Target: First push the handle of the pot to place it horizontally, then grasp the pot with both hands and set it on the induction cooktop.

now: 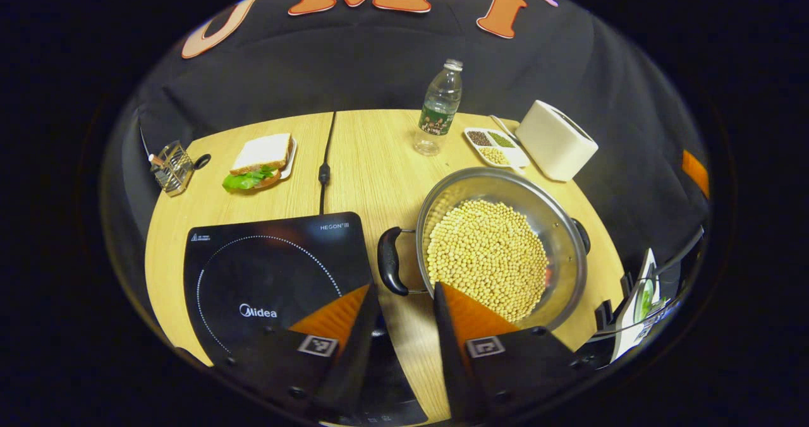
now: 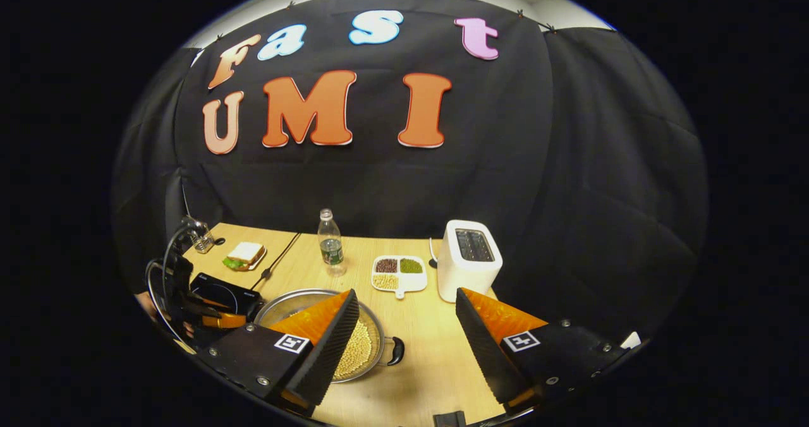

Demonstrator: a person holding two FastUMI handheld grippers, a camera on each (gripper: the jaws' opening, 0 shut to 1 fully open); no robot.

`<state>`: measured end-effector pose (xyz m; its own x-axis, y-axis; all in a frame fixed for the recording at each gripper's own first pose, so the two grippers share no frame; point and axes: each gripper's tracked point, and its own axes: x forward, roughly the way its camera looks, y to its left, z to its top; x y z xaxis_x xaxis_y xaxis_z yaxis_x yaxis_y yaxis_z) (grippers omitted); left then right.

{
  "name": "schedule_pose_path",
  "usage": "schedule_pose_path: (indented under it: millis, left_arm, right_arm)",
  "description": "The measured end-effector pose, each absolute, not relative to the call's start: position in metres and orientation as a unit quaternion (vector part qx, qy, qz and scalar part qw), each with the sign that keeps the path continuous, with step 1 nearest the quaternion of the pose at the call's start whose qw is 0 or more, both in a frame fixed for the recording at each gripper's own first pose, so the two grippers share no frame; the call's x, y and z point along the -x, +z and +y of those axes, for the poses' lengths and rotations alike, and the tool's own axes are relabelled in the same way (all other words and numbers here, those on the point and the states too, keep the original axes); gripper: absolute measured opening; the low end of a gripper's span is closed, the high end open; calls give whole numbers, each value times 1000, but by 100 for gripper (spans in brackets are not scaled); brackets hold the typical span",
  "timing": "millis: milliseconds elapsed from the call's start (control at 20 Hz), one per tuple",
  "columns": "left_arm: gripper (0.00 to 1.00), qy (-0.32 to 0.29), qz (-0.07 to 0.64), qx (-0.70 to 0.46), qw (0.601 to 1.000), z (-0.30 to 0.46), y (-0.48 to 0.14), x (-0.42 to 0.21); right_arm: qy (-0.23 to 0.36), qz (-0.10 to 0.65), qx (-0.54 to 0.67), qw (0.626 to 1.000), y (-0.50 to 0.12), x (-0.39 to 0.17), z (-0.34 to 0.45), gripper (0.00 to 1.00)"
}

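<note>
Both pairs of jaws stand wide apart and grip nothing. The left gripper (image 1: 404,316) hangs over the bare strip of table (image 1: 373,162) between the cooktop (image 1: 272,275) and the pot (image 1: 502,253), just near of the pot's left handle (image 1: 390,261). The right gripper (image 2: 407,326) hovers over the table beside the pot's right handle (image 2: 397,350).

The pot, full of pale beans (image 1: 486,256), sits on the table to the right of the cooktop, not on it. Its two handles lie left and right, so the first step looks done to me. Left to do: close on both handles, lift, and set the pot on the cooktop.

The left gripper view looks down into the pot and across the whole cooktop, with its cord (image 1: 325,162) running to the far edge. The right gripper view looks from higher and farther right, showing the toaster (image 2: 469,258) top-on, and the left gripper (image 2: 208,316) at the pot's left side.
</note>
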<state>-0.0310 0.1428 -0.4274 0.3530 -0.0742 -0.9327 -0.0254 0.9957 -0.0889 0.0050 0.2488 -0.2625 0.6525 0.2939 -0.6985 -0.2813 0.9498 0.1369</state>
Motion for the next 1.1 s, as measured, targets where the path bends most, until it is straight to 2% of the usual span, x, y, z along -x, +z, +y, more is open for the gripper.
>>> schedule_pose_path:
  millis: [100, 200, 450, 650, 700, 800, 1050, 1100]
  left_arm:
    - [82, -29, 560, 40, 827, 142, -428, 21]
    - [90, -31, 564, 31, 825, 141, -436, 15]
    - [94, -29, 572, 19, 820, 140, -465, -1]
    - [87, -26, 592, 19, 805, 142, -484, 1]
    - [91, -20, 596, 27, 802, 145, -488, 0]
    - [90, -27, 582, 36, 812, 139, -486, -10]
    - [90, -29, 590, 15, 807, 137, -498, -11]
    - [93, -25, 591, 21, 806, 137, -500, -11]
  right_arm:
    - [162, 416, -10, 895, -283, 0, 258, 96]
    - [163, 444, -14, 881, -304, 6, 264, 96]
    - [155, 514, -31, 843, -354, 17, 276, 96]
    - [145, 559, -39, 816, -388, 32, 280, 96]
    - [143, 567, -38, 811, -395, 34, 281, 96]
    - [143, 579, -34, 802, -407, 38, 283, 96]
    - [135, 605, -18, 785, -440, 44, 289, 96]
    - [132, 611, -15, 780, -448, 46, 290, 95]
